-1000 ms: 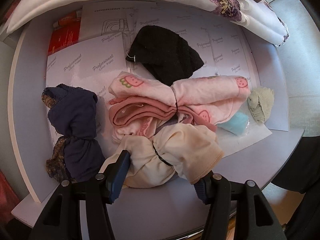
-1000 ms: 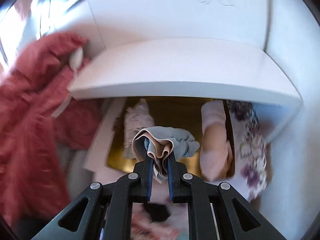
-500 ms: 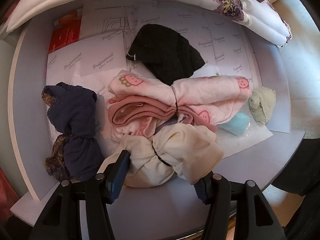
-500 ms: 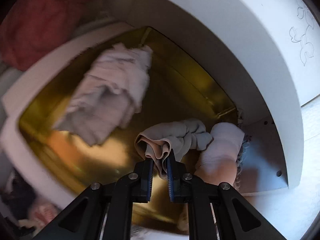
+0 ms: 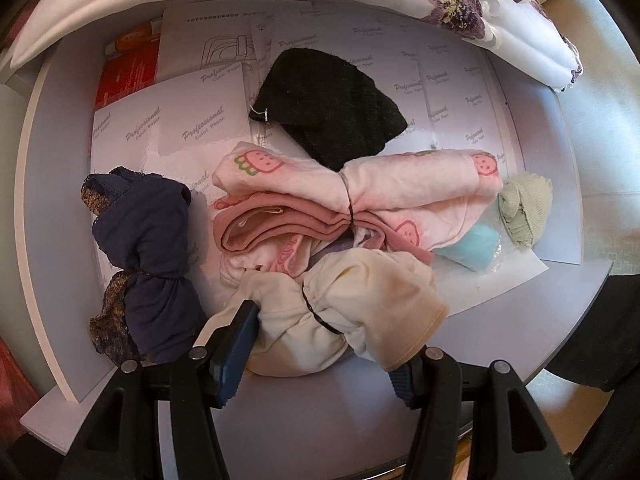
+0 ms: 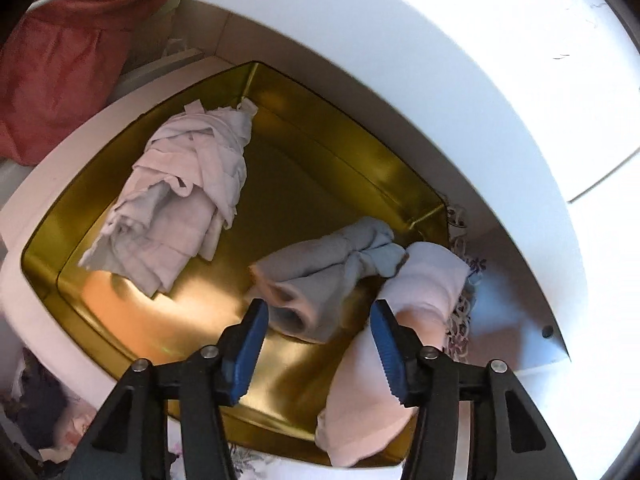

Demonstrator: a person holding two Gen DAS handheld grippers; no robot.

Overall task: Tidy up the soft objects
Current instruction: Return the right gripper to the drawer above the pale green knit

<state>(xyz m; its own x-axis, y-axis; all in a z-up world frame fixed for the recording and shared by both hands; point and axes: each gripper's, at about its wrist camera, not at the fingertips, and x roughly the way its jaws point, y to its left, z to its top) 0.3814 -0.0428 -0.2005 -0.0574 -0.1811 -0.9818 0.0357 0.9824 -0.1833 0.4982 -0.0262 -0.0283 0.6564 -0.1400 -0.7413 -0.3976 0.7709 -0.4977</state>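
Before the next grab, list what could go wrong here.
Left gripper straddles the cream bundle, which rests against the pink strawberry-print bundle; closing may drag both. The grey-blue bundle lies between the right gripper's open fingers; pulling back could snag it out of the gold tray.

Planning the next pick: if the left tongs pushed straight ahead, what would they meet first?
Likely the cream bundle, already lying between the open left tongs; the pink strawberry-print bundle lies beyond it.

three bundles point(image 6: 320, 280) in tin point(image 6: 360, 168)
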